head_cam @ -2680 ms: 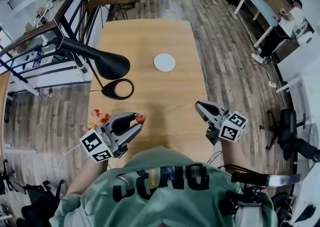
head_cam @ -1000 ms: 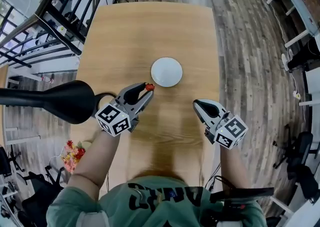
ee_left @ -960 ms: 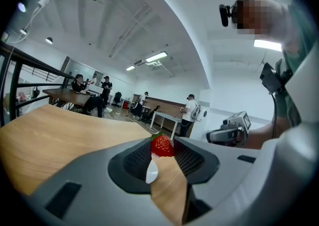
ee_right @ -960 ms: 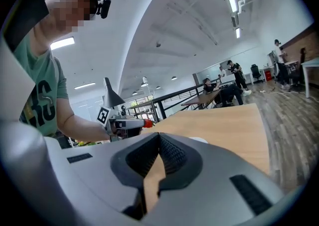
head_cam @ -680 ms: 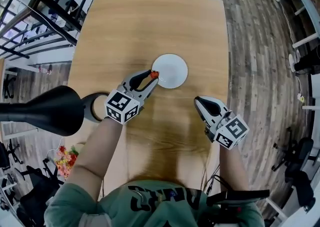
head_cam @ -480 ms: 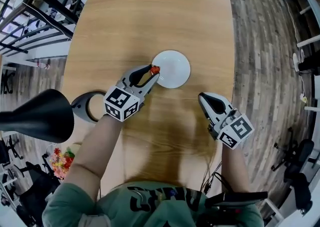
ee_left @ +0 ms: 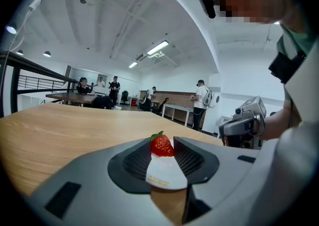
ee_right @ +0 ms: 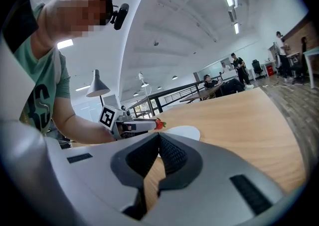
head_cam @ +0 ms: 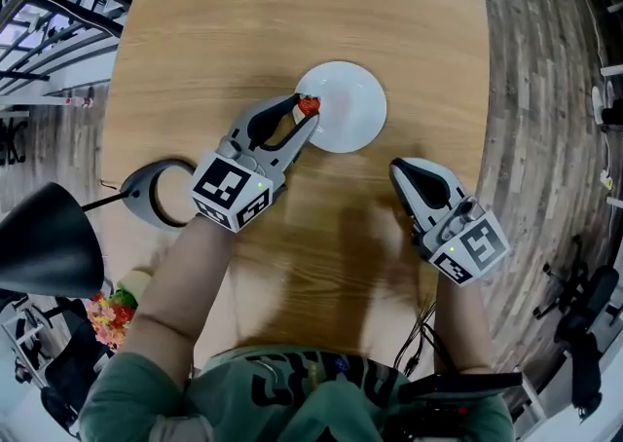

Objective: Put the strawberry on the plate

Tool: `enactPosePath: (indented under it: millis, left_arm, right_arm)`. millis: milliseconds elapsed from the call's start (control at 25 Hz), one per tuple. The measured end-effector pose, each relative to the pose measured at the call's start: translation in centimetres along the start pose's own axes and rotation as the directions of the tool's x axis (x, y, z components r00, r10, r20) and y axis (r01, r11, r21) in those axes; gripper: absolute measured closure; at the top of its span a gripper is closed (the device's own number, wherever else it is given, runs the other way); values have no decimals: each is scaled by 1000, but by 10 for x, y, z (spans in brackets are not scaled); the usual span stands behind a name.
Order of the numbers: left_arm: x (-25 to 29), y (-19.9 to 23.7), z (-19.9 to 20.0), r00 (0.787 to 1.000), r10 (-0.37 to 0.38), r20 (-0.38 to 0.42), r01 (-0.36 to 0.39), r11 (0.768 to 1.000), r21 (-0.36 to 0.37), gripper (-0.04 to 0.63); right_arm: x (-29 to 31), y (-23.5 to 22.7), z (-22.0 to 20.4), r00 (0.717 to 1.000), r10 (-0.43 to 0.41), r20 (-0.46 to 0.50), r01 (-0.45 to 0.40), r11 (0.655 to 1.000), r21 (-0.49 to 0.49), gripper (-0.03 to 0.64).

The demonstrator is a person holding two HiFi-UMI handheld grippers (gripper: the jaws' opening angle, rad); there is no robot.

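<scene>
A small red strawberry [head_cam: 309, 105] with a green top sits pinched between the tips of my left gripper [head_cam: 306, 109], held over the left rim of the round white plate [head_cam: 350, 111] on the wooden table. In the left gripper view the strawberry [ee_left: 162, 145] is gripped at the jaw tips, with the plate [ee_left: 165, 172] just below. My right gripper [head_cam: 405, 171] hovers low over the table to the right of the plate, shut with nothing in it. The right gripper view shows its closed jaws [ee_right: 158, 138], the plate [ee_right: 185, 132] beyond and the strawberry [ee_right: 159, 124].
A black desk lamp's round base [head_cam: 156, 195] stands left of the left gripper, its shade [head_cam: 41, 240] further left. Artificial flowers [head_cam: 109, 312] lie at the table's near left corner. The table's right edge [head_cam: 484, 90] borders wooden floor. People stand far off in the room.
Both grippers have come forward and down. The left one carried the strawberry from the near side of the table to the plate's left rim. The right gripper stayed shut.
</scene>
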State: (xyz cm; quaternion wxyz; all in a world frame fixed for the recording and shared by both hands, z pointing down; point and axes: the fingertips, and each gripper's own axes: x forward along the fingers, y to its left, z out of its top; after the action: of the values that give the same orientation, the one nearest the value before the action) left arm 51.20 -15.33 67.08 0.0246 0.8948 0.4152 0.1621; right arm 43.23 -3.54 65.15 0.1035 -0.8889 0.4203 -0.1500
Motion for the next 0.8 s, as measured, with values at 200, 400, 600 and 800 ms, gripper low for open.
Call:
enactPosePath:
  millis: [200, 400, 600, 800]
  left_arm:
    - [1, -5, -9, 1000, -18, -10, 19, 999, 34, 453]
    - [2, -4, -8, 1000, -20, -4, 20, 1000, 6, 453]
    - [2, -7, -7, 1000, -27, 4, 27, 999, 23, 453]
    - [1, -12, -4, 999, -40, 20, 39, 998, 54, 367]
  right_arm:
    - [8, 3, -6, 1000, 21, 9, -21, 1000, 13, 611]
    - [8, 5, -6, 1000, 26, 6, -26, 1000, 17, 611]
    - [7, 7, -5, 999, 36, 6, -36, 999, 19, 611]
    - [6, 10, -5, 999, 44, 10, -44, 999, 19, 611]
